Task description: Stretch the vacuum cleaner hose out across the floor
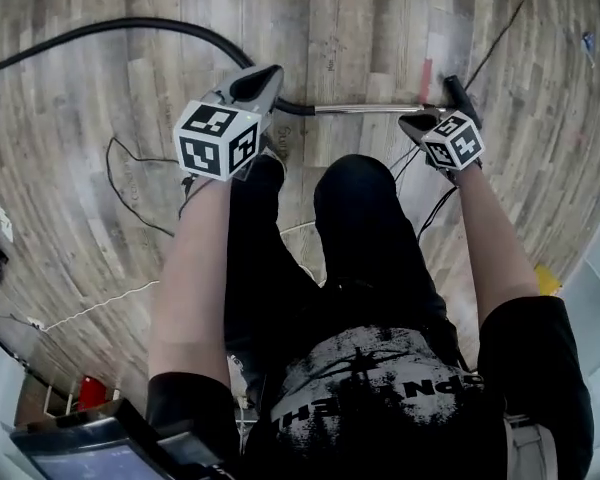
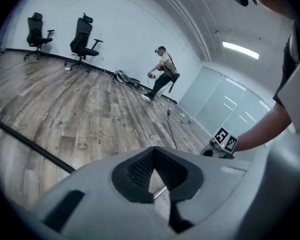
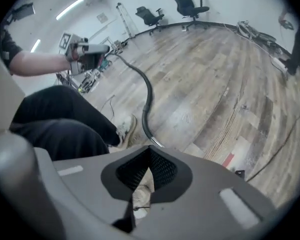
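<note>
A black vacuum hose (image 1: 130,25) curves in from the left of the wooden floor and joins a shiny metal tube (image 1: 365,109) lying in front of the person's knees. My left gripper (image 1: 263,78) hovers over the joint of hose and tube. Its jaws are shut, and I see only floor and a sliver of tube (image 2: 160,191) past them. My right gripper (image 1: 440,108) sits at the tube's right end, shut, with nothing visible between its fingers. In the right gripper view the hose (image 3: 149,96) runs from the left gripper (image 3: 85,49) down to my right gripper (image 3: 149,159), and the tube's end is hidden under it.
Thin cables (image 1: 130,183) loop on the floor at left, and a black cable (image 1: 500,28) runs away at upper right. Red tape (image 1: 425,80) marks the floor by the tube. Office chairs (image 2: 85,34) and another person (image 2: 162,79) are far across the room.
</note>
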Available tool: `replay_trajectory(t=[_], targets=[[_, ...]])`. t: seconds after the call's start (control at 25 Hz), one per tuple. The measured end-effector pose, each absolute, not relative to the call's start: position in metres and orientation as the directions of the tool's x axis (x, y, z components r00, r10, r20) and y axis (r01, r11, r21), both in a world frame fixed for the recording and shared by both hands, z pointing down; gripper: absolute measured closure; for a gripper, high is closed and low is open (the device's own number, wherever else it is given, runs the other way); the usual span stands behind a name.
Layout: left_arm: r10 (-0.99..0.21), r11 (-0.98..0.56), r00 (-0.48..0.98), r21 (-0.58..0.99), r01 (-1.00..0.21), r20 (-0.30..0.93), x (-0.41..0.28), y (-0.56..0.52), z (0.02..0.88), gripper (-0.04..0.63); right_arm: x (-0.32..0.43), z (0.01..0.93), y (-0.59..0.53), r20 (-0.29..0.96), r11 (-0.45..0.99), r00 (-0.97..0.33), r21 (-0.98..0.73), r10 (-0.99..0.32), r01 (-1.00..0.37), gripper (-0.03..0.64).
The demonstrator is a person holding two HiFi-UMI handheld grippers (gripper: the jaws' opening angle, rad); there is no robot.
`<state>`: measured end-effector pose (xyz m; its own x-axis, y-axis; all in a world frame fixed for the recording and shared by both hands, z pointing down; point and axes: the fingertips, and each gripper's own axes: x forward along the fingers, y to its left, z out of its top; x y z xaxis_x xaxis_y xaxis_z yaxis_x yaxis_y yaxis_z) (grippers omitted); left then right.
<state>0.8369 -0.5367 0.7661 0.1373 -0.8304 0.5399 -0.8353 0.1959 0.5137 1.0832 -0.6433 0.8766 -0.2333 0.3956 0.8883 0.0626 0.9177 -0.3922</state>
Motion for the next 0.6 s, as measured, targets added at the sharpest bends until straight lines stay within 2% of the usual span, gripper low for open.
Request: replay_trajectory(t=[0.16,0.32,0.6], targets=[[-0.862,0.29,0.06,0.587,-0.756,0.504,0.805,-0.468,0.675,0.594,1.049,0.761,-0.624,0.875,0.913,-0.297,-0.408,0.382,-0.026,0.611],[-0.892,0.277,0.046,0.624,-0.731,0.45,0.802,-0.429,0.584,0.594,1.025,0.644,-0.635,0.869,0.926,-0.383,-0.369,0.313,-0.082,0.611],[-0.939,0.136,0.067,0.542,-0.829,0.338,0.78,-0.422,0.447,0.594,0.959,0.483,-0.646,0.746,0.944,-0.635,-0.321,0.2,-0.08,0.611]])
